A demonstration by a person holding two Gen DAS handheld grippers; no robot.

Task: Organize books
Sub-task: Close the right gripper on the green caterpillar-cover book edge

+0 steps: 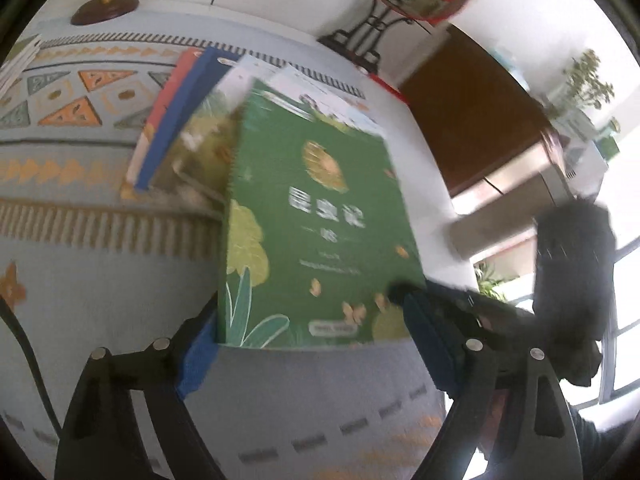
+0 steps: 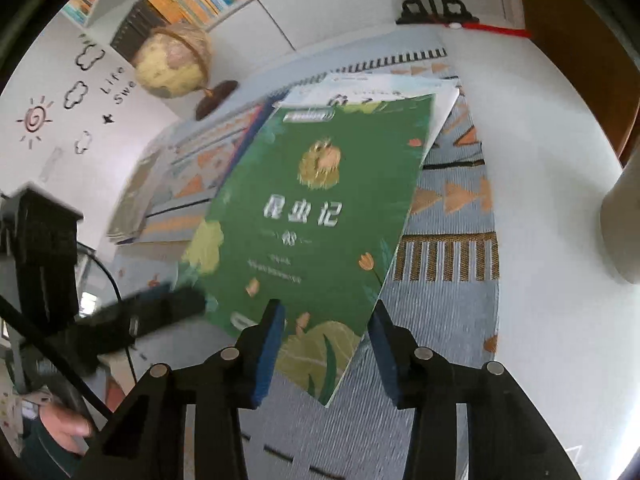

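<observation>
A green book (image 1: 316,224) with a yellow flower and white title lies askew on a fanned pile of books (image 1: 180,128). My left gripper (image 1: 312,320) straddles its near edge with the jaws wide. The left pad (image 1: 198,356) sits against the lower left corner, its tip hidden behind the book's edge. The right fingertip (image 1: 396,294) overlaps the lower right corner. In the right wrist view the green book's (image 2: 320,208) near corner lies between the fingers of my right gripper (image 2: 326,344). The left pad (image 2: 268,356) covers the cover, and a sliver of cloth shows before the right pad (image 2: 382,356).
A patterned blue and orange cloth (image 2: 452,300) covers the white table (image 2: 540,200). A globe (image 2: 176,64) stands at the back, an ornate black stand (image 1: 368,36) with a red bowl behind the pile, and a brown cabinet (image 1: 472,112) to the right. A hand (image 2: 64,428) holds the left tool.
</observation>
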